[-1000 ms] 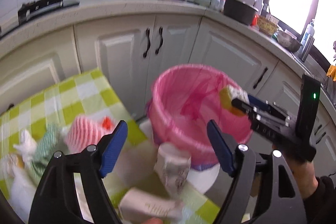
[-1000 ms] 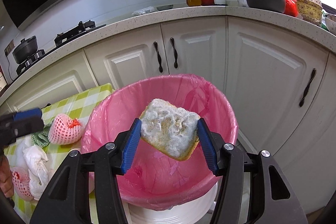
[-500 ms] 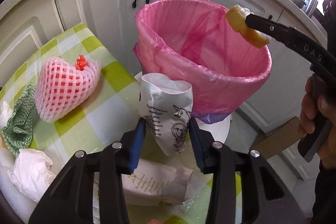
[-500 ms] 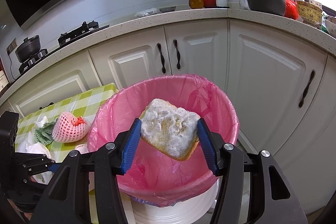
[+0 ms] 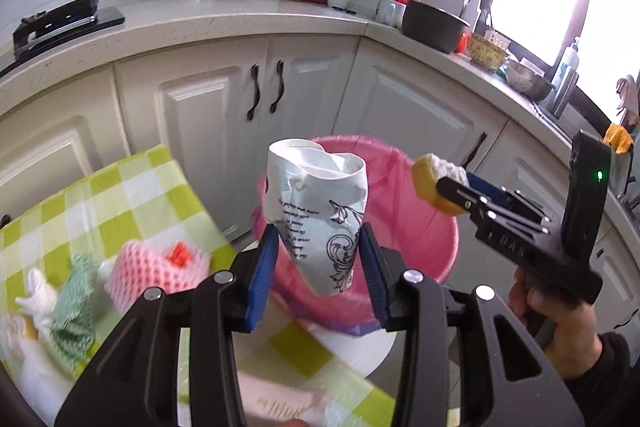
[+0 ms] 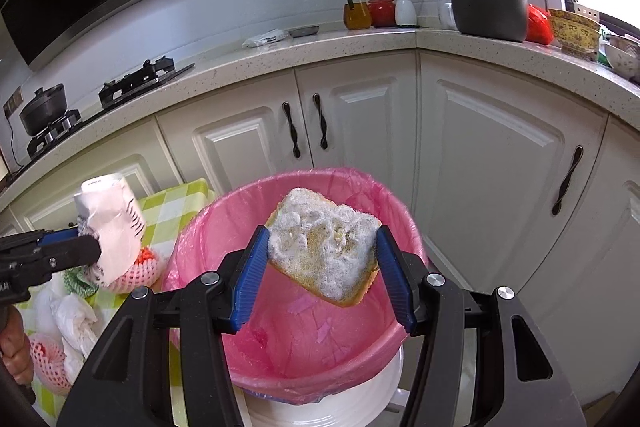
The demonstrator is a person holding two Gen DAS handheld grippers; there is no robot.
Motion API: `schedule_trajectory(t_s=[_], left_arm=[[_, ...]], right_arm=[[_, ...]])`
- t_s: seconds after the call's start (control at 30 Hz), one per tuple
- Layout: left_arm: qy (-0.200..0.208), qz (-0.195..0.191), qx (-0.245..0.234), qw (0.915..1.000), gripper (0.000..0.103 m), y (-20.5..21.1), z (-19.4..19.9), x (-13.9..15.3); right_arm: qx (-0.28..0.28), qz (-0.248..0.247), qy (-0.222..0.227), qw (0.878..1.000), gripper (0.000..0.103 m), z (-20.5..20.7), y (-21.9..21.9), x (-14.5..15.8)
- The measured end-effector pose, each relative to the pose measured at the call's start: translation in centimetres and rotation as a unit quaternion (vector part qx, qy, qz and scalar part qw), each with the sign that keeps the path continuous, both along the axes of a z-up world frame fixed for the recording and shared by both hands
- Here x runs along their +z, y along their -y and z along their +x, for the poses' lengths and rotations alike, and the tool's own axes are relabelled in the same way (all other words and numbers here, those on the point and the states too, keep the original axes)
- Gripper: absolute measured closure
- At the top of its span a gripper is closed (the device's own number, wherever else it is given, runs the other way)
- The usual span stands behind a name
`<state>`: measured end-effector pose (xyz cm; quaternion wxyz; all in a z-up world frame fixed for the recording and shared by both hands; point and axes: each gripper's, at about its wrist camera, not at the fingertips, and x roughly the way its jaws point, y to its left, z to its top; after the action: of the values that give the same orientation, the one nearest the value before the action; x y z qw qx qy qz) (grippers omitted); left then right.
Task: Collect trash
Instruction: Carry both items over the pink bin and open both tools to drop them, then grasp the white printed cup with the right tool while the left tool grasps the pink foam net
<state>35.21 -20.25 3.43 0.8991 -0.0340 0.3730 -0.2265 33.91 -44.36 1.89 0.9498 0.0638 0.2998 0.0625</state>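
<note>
Left gripper [image 5: 318, 263] clamping crumpled white paper cup with black scrollwork print [image 5: 320, 211], jaws narrowed onto its sides, holding it in air above near rim of pink-bag-lined bin [image 5: 436, 227] (beside green-checked tablecloth [image 5: 120, 195]). Right gripper [image 6: 322, 263] gripping soiled yellow sponge with grey scouring face [image 6: 324, 247], half-open, hanging over bin opening.

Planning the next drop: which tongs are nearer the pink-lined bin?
Right. The right tongs hold the sponge over the bin; the left tongs hold the paper cup beside it.
</note>
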Motion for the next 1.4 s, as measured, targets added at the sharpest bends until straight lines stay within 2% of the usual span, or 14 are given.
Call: schedule_trajectory(t_s=[0.07, 0.4, 0.5, 0.53, 0.6, 0.7, 0.73, 0.77, 0.83, 0.87, 1.1, 1.27, 1.33, 1.4], left_arm=[[-0.002, -0.012, -0.013, 0.9998, 0.063, 1.1, 1.0, 0.5], [-0.006, 0.004, -0.025, 0.9997, 0.062, 5.0, 3.5, 0.5], [-0.012, 0.002, -0.014, 0.9998, 0.039, 4.7, 4.1, 0.0], [-0.015, -0.001, -0.009, 0.9999, 0.039, 4.5, 4.3, 0.0], [-0.013, -0.001, -0.004, 0.9999, 0.039, 4.1, 4.3, -0.1], [-0.003, -0.003, 0.004, 1.0000, 0.038, 3.1, 3.8, 0.3], [0.003, -0.004, 0.010, 0.9999, 0.033, 2.6, 3.5, 0.5], [0.012, -0.007, 0.018, 0.9997, 0.028, 2.1, 3.1, 0.7], [0.038, -0.007, 0.040, 0.9984, 0.009, 0.8, 2.1, 1.5], [0.051, -0.004, 0.050, 0.9974, 0.008, 0.1, 1.6, 1.8], [0.118, 0.012, 0.105, 0.9874, 0.005, -6.8, -3.9, 4.5], [0.126, 0.036, 0.139, 0.9815, 0.005, -12.5, -9.4, 5.0], [0.118, 0.052, 0.162, 0.9784, 0.005, -14.8, -11.7, 4.5], [0.104, 0.046, 0.169, 0.9790, 0.005, -16.8, -14.2, 3.5]], right_arm=[[-0.003, -0.001, -0.001, 1.000, 0.050, 0.4, 0.5, 0.2], [-0.009, -0.007, 0.003, 1.000, 0.047, 1.6, 1.4, 0.9], [-0.014, -0.009, 0.001, 1.000, 0.042, 1.9, 1.6, 0.8], [-0.015, -0.010, 0.001, 1.000, 0.041, 1.9, 1.6, 0.7], [-0.016, -0.010, 0.001, 1.000, 0.029, 1.8, 1.6, 0.7], [-0.018, -0.012, 0.007, 1.000, 0.027, 1.4, 1.7, 0.9], [-0.019, -0.011, 0.008, 1.000, 0.027, 1.1, 1.7, 1.0], [-0.019, -0.010, 0.008, 1.000, 0.026, 0.9, 1.7, 1.1], [-0.019, -0.007, 0.009, 1.000, 0.023, 0.2, 1.6, 1.3], [-0.020, -0.008, 0.010, 1.000, 0.021, -0.1, 1.6, 1.4], [0.012, -0.004, 0.015, 1.000, 0.018, -4.2, -1.5, 1.9], [0.074, -0.031, 0.017, 0.997, 0.018, -8.2, -6.8, 1.4], [0.097, -0.047, 0.015, 0.994, 0.018, -9.5, -8.8, 0.9], [0.122, -0.051, 0.005, 0.991, 0.018, -10.7, -10.8, 0.1]])
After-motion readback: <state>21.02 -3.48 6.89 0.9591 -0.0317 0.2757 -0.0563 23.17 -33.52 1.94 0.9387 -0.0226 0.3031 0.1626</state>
